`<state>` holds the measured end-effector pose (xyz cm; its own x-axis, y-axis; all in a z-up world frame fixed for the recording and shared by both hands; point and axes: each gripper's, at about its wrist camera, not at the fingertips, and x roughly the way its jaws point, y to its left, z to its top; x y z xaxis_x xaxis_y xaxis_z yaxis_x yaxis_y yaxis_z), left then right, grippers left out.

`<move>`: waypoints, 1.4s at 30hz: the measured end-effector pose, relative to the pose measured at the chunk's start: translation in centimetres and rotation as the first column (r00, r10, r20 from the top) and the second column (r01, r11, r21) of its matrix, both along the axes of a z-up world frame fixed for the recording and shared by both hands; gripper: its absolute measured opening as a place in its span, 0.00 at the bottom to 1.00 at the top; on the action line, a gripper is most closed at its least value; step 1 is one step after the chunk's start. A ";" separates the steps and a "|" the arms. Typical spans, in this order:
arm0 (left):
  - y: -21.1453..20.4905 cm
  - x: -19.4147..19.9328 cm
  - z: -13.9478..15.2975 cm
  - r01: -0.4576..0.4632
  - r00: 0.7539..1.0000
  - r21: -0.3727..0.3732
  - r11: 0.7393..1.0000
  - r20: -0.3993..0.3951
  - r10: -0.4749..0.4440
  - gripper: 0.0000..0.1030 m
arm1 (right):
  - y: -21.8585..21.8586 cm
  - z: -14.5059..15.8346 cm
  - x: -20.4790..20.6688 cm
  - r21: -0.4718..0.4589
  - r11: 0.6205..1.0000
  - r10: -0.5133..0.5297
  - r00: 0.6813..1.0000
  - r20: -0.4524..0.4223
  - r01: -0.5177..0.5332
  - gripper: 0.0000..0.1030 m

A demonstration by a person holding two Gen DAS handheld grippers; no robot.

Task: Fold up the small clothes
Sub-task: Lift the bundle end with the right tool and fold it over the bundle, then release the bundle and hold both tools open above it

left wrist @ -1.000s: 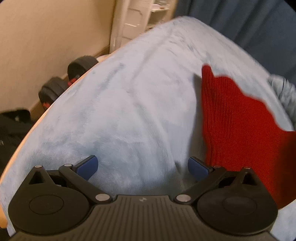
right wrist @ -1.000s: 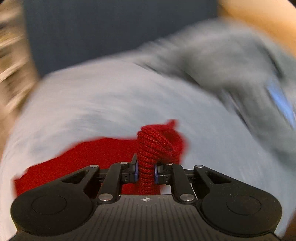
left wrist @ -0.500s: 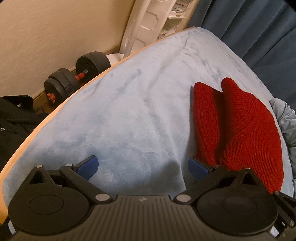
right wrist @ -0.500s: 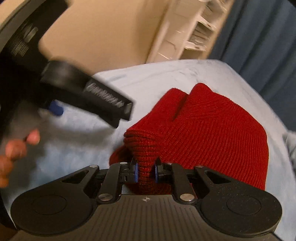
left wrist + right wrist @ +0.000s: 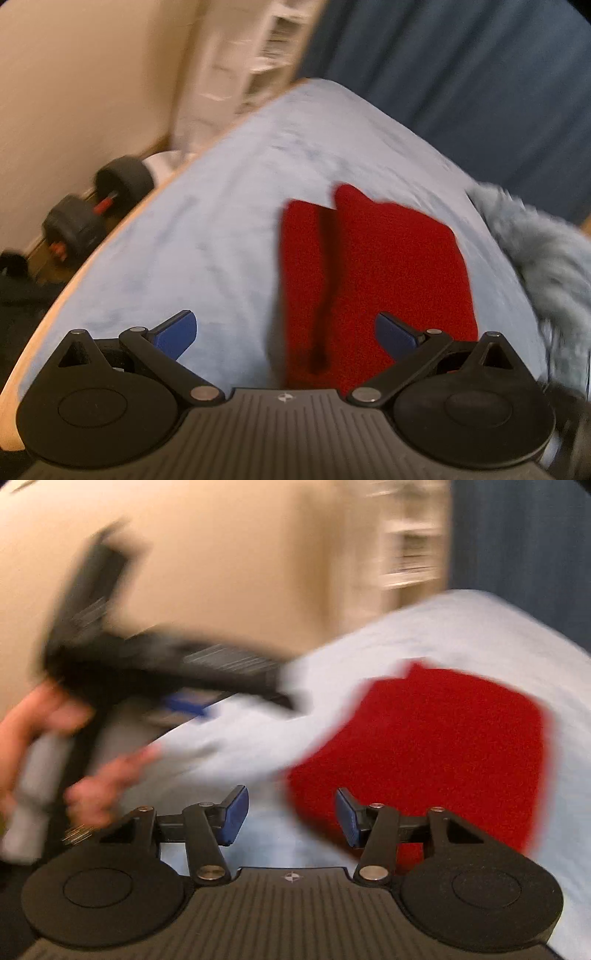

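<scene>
Knit thing, a red garment (image 5: 373,280), lies flat on the pale blue blanket (image 5: 207,236), long axis running away from the left gripper (image 5: 286,332), folded with one dark crease lengthwise. Fuzzy red all over, no readable label, too blurry. Left gripper spread wide, nothing between. Right gripper (image 5: 291,818) opening, pads clear of the cloth.

A cream wall (image 5: 85,81) meets a white shelf unit (image 5: 255,62) beside dark blue curtains (image 5: 461,74). Black dumbbells (image 5: 99,206) lie on the floor by the wall, next to the bed's pale blue blanket (image 5: 207,236) with its wooden edge.
</scene>
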<state>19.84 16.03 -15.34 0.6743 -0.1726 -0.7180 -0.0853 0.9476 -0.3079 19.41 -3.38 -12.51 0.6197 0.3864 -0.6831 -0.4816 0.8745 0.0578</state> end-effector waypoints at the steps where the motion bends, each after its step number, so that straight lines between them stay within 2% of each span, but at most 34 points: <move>1: -1.1 0.3 -0.6 0.014 1.000 0.052 0.999 -0.027 -0.012 1.00 | -1.4 0.3 0.0 -0.018 0.996 -0.090 0.996 0.024 0.091 0.52; 2: -2.1 0.8 -1.6 0.022 0.997 0.118 0.993 -0.070 -0.014 1.00 | -2.7 0.1 0.2 -0.056 0.979 -0.192 0.980 0.046 0.194 0.52; 4: -3.5 1.9 -4.8 0.040 0.984 0.259 0.965 -0.176 0.007 1.00 | -4.0 -1.3 0.9 -0.117 0.954 -0.275 0.961 0.021 0.276 0.46; 5: -3.2 1.7 -5.6 0.031 0.979 0.239 0.970 -0.204 0.019 1.00 | -4.5 -2.9 1.3 -0.146 0.952 -0.278 0.960 -0.031 0.270 0.44; 7: -2.3 0.8 -4.8 -0.008 0.972 0.164 0.986 -0.229 0.046 1.00 | -4.4 -5.5 1.6 -0.218 0.946 -0.273 0.951 -0.143 0.239 0.44; 8: -2.2 0.0 -3.7 -0.011 0.973 0.164 0.986 -0.225 0.048 1.00 | -4.0 -5.9 0.9 -0.245 0.943 -0.267 0.953 -0.143 0.227 0.44; 9: -2.4 -1.1 -2.4 -0.010 0.977 0.200 0.980 -0.208 0.052 1.00 | -3.8 -5.6 0.2 -0.242 0.945 -0.260 0.956 -0.137 0.222 0.43; 11: -2.9 -3.2 -0.2 0.000 0.982 0.254 0.967 -0.181 0.048 1.00 | -4.0 -3.7 -1.6 -0.165 0.956 -0.265 0.955 -0.136 0.242 0.46; 13: -3.3 -5.2 1.8 -0.005 0.984 0.262 0.965 -0.170 0.052 1.00 | -4.2 -0.7 -3.7 -0.121 0.956 -0.279 0.955 -0.104 0.266 0.59; 15: -3.7 -7.2 3.8 -0.008 0.986 0.249 0.968 -0.157 0.048 1.00 | -4.6 2.4 -5.7 -0.086 0.945 -0.319 0.947 -0.048 0.314 0.78; 16: -4.0 -8.2 4.7 -0.009 0.988 0.246 0.969 -0.150 0.047 1.00 | -5.0 3.9 -7.0 -0.064 0.935 -0.351 0.936 -0.026 0.349 0.80; 19: -4.9 -10.7 6.8 -0.019 0.991 0.245 0.969 -0.127 0.052 1.00 | -6.0 6.3 -9.2 -0.028 0.905 -0.424 0.906 0.011 0.424 0.82; 23: -6.5 -13.5 9.0 0.001 0.996 0.270 0.963 -0.091 0.025 1.00 | -6.9 7.8 -13.2 -0.022 0.875 -0.482 0.875 0.046 0.484 0.82; 30: -9.1 -16.9 11.2 0.049 0.999 0.332 0.942 -0.038 -0.038 1.00 | -8.1 8.3 -17.5 0.029 0.866 -0.500 0.863 0.068 0.499 0.82; 42: -9.2 -17.1 11.5 0.048 0.999 0.357 0.933 -0.039 -0.037 1.00 | -9.2 8.3 -17.5 0.060 0.854 -0.520 0.853 0.048 0.517 0.82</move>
<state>2.69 6.80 -3.81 0.6485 0.0717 -0.7579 -0.0468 0.9974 0.0543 1.94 -12.59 -4.19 0.7775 0.0261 -0.6283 0.0373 0.9955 0.0876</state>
